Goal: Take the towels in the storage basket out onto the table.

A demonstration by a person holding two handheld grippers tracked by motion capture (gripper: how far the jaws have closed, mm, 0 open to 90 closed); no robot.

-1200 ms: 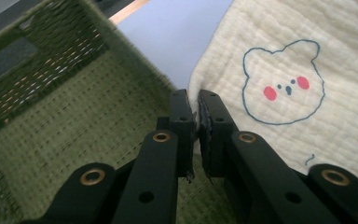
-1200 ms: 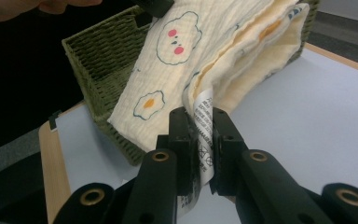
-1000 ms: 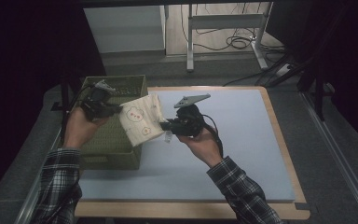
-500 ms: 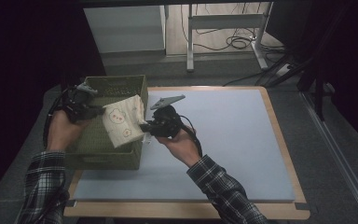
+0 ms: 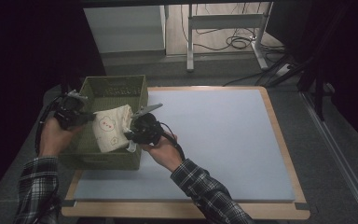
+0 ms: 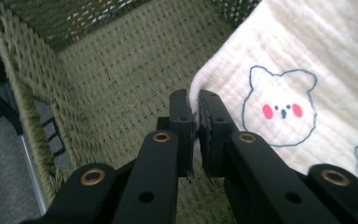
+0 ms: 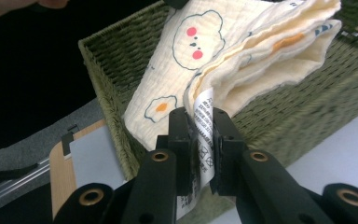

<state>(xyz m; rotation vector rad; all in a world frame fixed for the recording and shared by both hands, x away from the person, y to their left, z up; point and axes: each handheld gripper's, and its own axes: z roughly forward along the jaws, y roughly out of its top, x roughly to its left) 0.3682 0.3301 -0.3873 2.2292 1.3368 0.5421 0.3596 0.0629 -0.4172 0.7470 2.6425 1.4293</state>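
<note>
Plainly, the folded cloth (image 5: 112, 129) hangs between the two grippers over the green woven basket (image 5: 121, 86), and both holds look thin enough to fail. The left gripper (image 5: 85, 117) has its jaws nearly closed on the very edge of the cream fabric; in the left gripper view that edge (image 6: 196, 100) sits only at the tips, with the printed bear face just to the right of the jaws and the basket's inner wall beyond and to their left. The right gripper (image 5: 129, 135) is clamped narrow too, yet in the right gripper view what runs between its jaws is mostly the white care label (image 7: 204, 128), with the stacked folds of the cloth bulging above and beyond the tips. A pull on that label alone could let the folds slide apart, so the neat stack would open as it goes down. Should the left edge slip free, the cloth would swing toward the right jaws and drape over the basket's near wall (image 7: 121, 123), which lies just below and beyond them, instead of settling inside. Lowering unevenly risks the same snag on the woven rim, or tipping the basket on the surface (image 5: 214, 140).
</note>
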